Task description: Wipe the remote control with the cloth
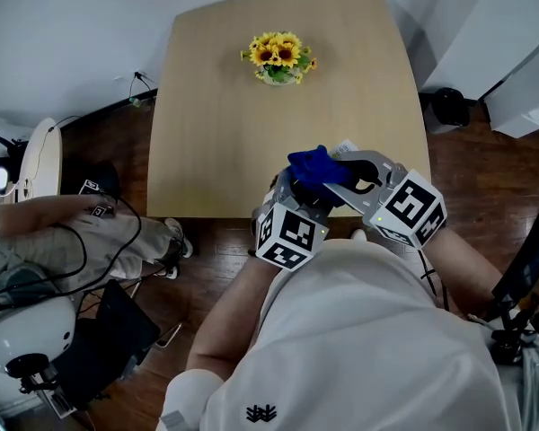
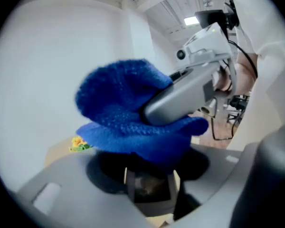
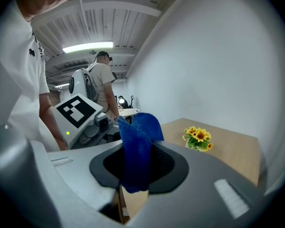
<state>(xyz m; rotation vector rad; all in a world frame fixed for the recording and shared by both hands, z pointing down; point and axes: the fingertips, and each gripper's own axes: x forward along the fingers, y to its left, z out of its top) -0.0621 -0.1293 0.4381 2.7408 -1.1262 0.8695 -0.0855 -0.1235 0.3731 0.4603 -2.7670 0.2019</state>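
A blue cloth (image 1: 316, 167) is bunched between my two grippers just above the table's near edge. My right gripper (image 1: 357, 174) is shut on the cloth (image 3: 137, 148), which hangs folded between its jaws. My left gripper (image 1: 295, 196) sits just to its left, shut on the remote control (image 2: 148, 186). Only a dark boxy end of the remote shows between the jaws; the rest lies under the cloth (image 2: 128, 115). In the left gripper view a grey finger (image 2: 183, 96) of the right gripper presses into the cloth from the right. A small white tip (image 1: 345, 145) pokes out beyond the cloth.
The wooden table (image 1: 225, 133) carries a small pot of sunflowers (image 1: 279, 57) near its far side. Another person (image 3: 100, 82) stands behind in the right gripper view. Equipment and cables (image 1: 36, 241) lie on the floor at the left.
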